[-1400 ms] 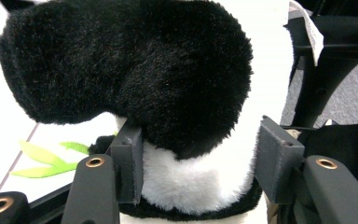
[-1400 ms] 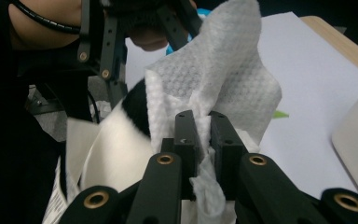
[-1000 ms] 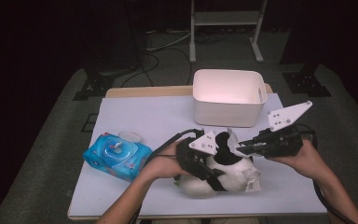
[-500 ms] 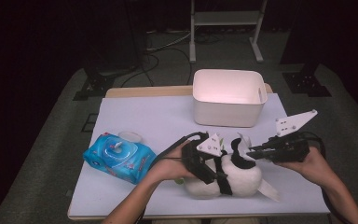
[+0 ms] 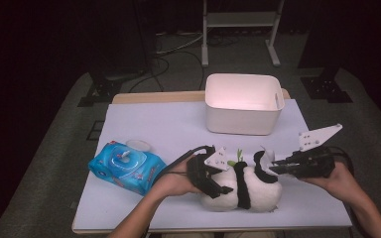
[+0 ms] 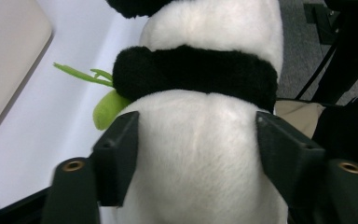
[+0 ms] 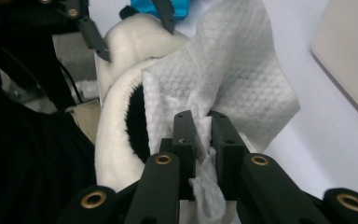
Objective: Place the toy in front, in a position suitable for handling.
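Observation:
A black-and-white panda plush (image 5: 243,191) lies on the white tabletop near the front edge. My left gripper (image 5: 227,177) comes at it from the left. In the left gripper view its jaws (image 6: 198,135) press on both sides of the panda's white body (image 6: 200,154); they have just been closing on it. A green felt leaf (image 6: 105,109) sticks out beside the black band. My right gripper (image 5: 274,169) reaches in from the right, and its jaws (image 7: 203,122) are shut on a white wet wipe (image 7: 233,70). The wipe drapes against the panda's head (image 7: 116,140).
A white plastic bin (image 5: 243,106) stands at the back of the table. A blue pack of wipes (image 5: 126,166) lies at the left with its lid (image 5: 138,145) flipped open. The person's forearms enter from the bottom. Dark floor and stands surround the table.
The right gripper has sunk and moved in with the wipe to the panda's head. The left hand has lowered a little with the plush, which now rests on the table.

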The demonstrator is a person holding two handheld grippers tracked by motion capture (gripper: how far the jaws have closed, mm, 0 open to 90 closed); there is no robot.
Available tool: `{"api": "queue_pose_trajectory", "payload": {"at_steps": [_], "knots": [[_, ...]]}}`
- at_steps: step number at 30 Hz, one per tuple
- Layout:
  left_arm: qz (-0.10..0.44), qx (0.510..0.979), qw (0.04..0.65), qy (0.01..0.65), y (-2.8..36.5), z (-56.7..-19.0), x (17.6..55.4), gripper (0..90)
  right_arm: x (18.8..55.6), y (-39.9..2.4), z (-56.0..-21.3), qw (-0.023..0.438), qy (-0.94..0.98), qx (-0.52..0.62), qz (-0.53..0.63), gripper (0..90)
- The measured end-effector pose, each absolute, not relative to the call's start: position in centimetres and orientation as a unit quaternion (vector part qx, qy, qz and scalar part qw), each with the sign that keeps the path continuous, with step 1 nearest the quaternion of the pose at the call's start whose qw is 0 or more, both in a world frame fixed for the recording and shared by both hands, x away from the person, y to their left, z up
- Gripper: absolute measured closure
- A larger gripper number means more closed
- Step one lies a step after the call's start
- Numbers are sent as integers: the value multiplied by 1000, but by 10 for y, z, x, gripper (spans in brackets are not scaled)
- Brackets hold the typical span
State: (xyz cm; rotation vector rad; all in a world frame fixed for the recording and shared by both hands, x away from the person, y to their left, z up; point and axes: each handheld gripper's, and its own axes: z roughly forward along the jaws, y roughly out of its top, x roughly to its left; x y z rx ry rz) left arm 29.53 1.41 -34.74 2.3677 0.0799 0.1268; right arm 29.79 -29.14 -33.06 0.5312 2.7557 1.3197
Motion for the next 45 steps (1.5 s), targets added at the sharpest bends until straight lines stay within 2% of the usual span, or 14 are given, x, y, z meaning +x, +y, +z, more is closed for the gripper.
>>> {"api": "queue_pose_trajectory", "payload": {"at_steps": [3, 10, 19, 26, 27, 28, 29, 32, 45], "knots": [[48, 925, 377, 28, 11, -348, 296, 351, 295, -280, -324, 8, 890, 148, 430, 810], [48, 925, 376, 31, 12, -346, 298, 317, 297, -247, -321, 19, 915, 118, 384, 810], [38, 920, 388, 46, 24, -345, 299, 229, 297, -266, -323, 11, 909, 133, 395, 808], [14, 918, 391, 59, 23, -358, 303, 165, 297, -267, -327, 0, 909, 135, 395, 808], [11, 920, 388, 60, 22, -359, 303, 168, 297, -265, -327, 1, 909, 135, 394, 808], [18, 920, 387, 52, 23, -361, 303, 216, 297, -265, -328, 0, 909, 133, 394, 807], [23, 920, 389, 52, 24, -361, 303, 317, 298, -263, -329, -3, 909, 134, 394, 807], [19, 912, 406, 58, 31, -360, 307, 432, 301, -263, -327, 1, 907, 137, 399, 806], [42, 918, 389, 62, 60, -342, 316, 448, 312, -246, -319, 2, 910, 122, 396, 806]]}}
